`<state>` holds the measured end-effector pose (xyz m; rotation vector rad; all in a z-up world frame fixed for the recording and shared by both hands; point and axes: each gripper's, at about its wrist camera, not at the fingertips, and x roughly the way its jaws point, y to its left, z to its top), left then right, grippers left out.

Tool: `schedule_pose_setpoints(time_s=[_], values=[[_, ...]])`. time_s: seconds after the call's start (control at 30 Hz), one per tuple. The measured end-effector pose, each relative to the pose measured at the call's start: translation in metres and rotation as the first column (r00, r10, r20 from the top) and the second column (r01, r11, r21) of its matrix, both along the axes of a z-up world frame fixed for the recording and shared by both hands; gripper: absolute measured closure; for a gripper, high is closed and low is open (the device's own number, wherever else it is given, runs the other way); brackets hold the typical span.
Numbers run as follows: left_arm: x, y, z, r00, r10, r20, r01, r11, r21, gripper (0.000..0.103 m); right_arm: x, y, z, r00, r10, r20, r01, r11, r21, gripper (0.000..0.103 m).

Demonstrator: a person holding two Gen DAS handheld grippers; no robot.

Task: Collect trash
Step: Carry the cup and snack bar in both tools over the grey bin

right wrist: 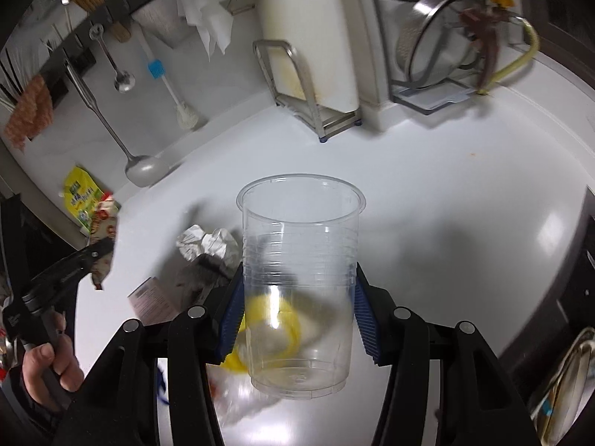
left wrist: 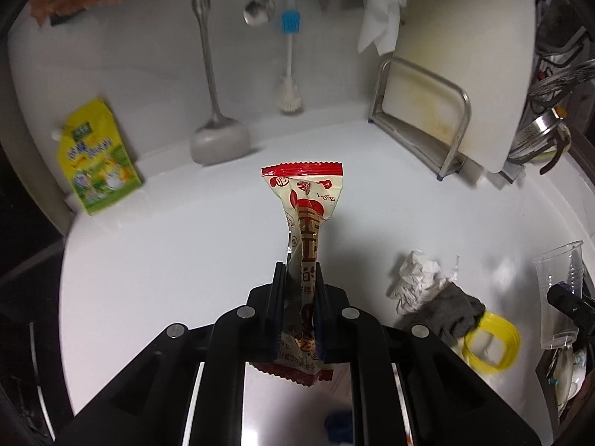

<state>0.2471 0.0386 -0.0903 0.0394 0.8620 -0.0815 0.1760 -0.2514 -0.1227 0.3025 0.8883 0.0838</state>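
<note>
On the left side, the left gripper (left wrist: pixel 300 290) is closed narrow on a snack wrapper (left wrist: pixel 306 223), which stands up from the fingers above the white counter (left wrist: pixel 167 260). The wrapper is thin and smooth, and it is pinched only in its lower part. I think it could slide out if the hand swings fast, and then it would fall back on the counter.

In the middle of the counter lie the other pieces of trash: a crumpled paper (left wrist: pixel 416 278), a dark grey cloth (left wrist: pixel 450 312) touching it, and a yellow ring (left wrist: pixel 491 342) just beside the cloth. They are not yet collected. Because they lie so close together, a grip on one may drag another along.

On the right side, the right gripper (right wrist: pixel 297 312) holds a clear plastic cup (right wrist: pixel 299 260) between its blue pads (right wrist: pixel 232 319), upright and above the counter. The cup wall is soft, so a strong squeeze may crush it, and a weak one may let it slip. Both grippers are full, so neither can take more now.
</note>
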Motion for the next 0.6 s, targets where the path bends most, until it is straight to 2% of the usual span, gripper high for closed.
schedule_pose_setpoints(time_s=[0.13,0.27,0.6], values=[[-0.042,0.01,0.027,1.0,0.003,0.031,-0.003,1.0,-0.006,0.089,-0.037,0.004,0.015,1.0,-0.004,0.015,0.004,1.0,-0.01,0.052],[-0.09,0.011,0.039,0.999,-0.011,0.04,0.011,1.0,-0.002,0.089,-0.08,0.011,0.023,1.0,0.003,0.02,-0.003,1.0,-0.006,0.052],[-0.209,-0.015,0.026,0.998,-0.049,-0.034,0.049,0.999,0.011,0.089,-0.179,0.019,0.01,0.993,0.109,-0.049,-0.11,0.994,-0.013,0.052]])
